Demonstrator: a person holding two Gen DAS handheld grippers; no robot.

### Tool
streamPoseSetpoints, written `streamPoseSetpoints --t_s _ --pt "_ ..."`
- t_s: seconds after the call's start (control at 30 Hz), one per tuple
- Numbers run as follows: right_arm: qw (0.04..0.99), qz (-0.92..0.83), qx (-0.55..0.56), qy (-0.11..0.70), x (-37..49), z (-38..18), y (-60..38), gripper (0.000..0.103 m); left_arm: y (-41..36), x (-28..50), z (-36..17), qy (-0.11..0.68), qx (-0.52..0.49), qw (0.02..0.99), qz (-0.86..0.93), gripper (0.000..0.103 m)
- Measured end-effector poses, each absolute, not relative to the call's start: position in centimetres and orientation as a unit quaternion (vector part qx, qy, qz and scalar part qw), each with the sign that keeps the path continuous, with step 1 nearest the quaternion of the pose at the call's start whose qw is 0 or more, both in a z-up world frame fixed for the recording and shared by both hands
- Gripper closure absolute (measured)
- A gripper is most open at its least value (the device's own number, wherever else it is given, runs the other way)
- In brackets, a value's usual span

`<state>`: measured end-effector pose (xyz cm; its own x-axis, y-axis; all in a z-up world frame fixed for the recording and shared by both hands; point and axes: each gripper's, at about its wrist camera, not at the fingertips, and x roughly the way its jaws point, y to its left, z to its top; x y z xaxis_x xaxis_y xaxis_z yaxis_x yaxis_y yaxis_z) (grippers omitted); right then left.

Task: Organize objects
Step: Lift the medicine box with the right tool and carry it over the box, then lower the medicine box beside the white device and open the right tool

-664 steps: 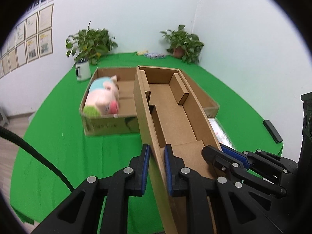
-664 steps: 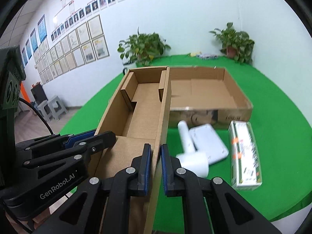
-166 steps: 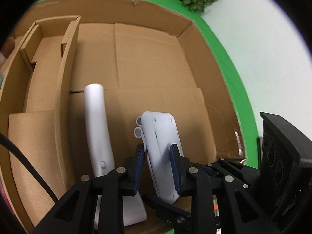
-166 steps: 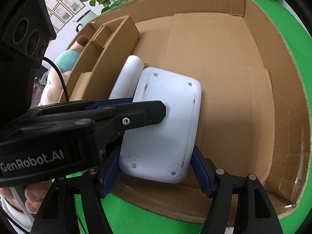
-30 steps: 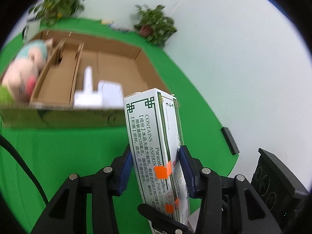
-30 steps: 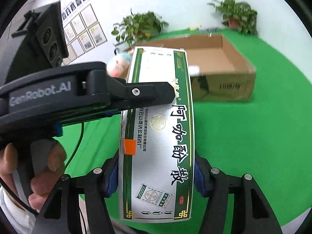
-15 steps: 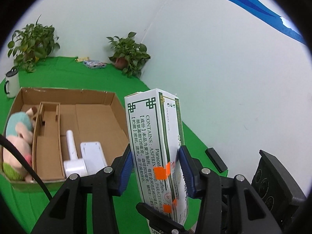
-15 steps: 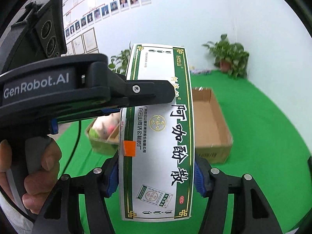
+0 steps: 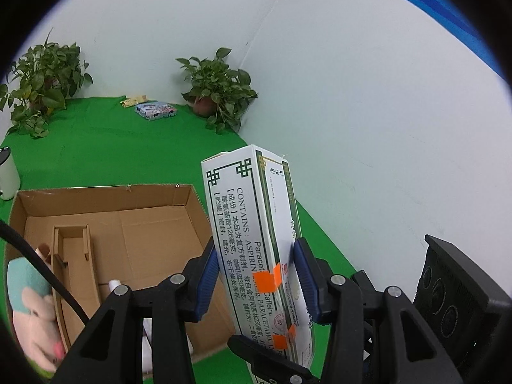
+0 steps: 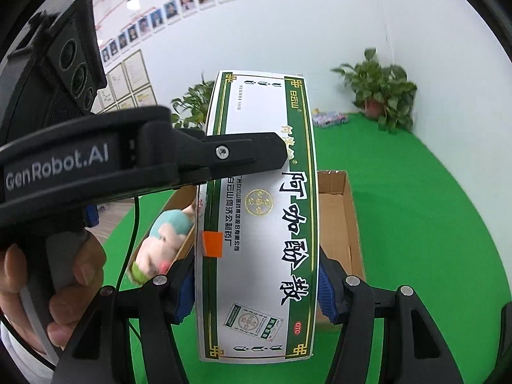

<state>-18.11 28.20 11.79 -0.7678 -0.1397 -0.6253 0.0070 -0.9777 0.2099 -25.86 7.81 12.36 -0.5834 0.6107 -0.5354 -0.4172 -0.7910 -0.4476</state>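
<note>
- My left claw (image 9: 256, 283) is closed on the medicine box (image 9: 256, 240); its blue pads (image 9: 208, 280) press the box's two narrow-side faces, and the box stands nearly upright between them, tilted a little
- My right claw (image 10: 256, 291) grips the same medicine box (image 10: 259, 224) across its broad printed face; its blue pads (image 10: 326, 294) bear on the box's long edges, so I hold the box with both claws at once
- From the right wrist view, the left claw's upper finger (image 10: 224, 153) lies across the box's front, and my left hand (image 10: 51, 291) wraps its handle
- The box is white with green and gold borders, black Chinese lettering and small orange stickers (image 9: 267, 280); it is held in the air above the counter (image 9: 112, 147), near the open cardboard box (image 9: 134, 224)
- Inside that cardboard box, a narrow cardboard divider tray (image 9: 75, 256) sits toward the left; a plush pig (image 9: 30, 313) lies at the left end beside it; a white object (image 9: 116, 288) shows partly behind my left claw
- Farther out on the green counter stand two potted plants (image 9: 217, 96), with a small colourful packet (image 9: 155, 110) between them and a white mug (image 9: 6, 172) at the left edge
- Rows of framed pictures (image 10: 128, 76) hang on the wall
</note>
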Motion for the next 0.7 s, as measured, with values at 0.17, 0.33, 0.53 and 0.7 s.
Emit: streamPoseSetpoints --t_s 0.17,0.33,0.53,0.7 --pt "0.038 -0.915 0.386 -0.111 -22.8 10.8 29.8 0.044 8.1 -30.6 9.0 -0.158 -0.393 0.288 0.859 0.058" --pt "0.043 -0.888 0.440 -0.131 -26.6 5.8 30.5 0.044 7.7 -34.0 2.9 -0.184 -0.451 0.271 0.830 0.058" --pt "0.048 -0.849 0.504 -0.150 -29.5 -0.9 30.9 0.044 7.7 -35.9 -3.8 -0.199 -0.505 0.261 0.798 0.058" --pt "0.040 -0.825 0.539 -0.167 -30.1 -4.7 31.3 0.044 8.3 -37.1 -7.8 -0.214 -0.537 0.257 0.775 0.059"
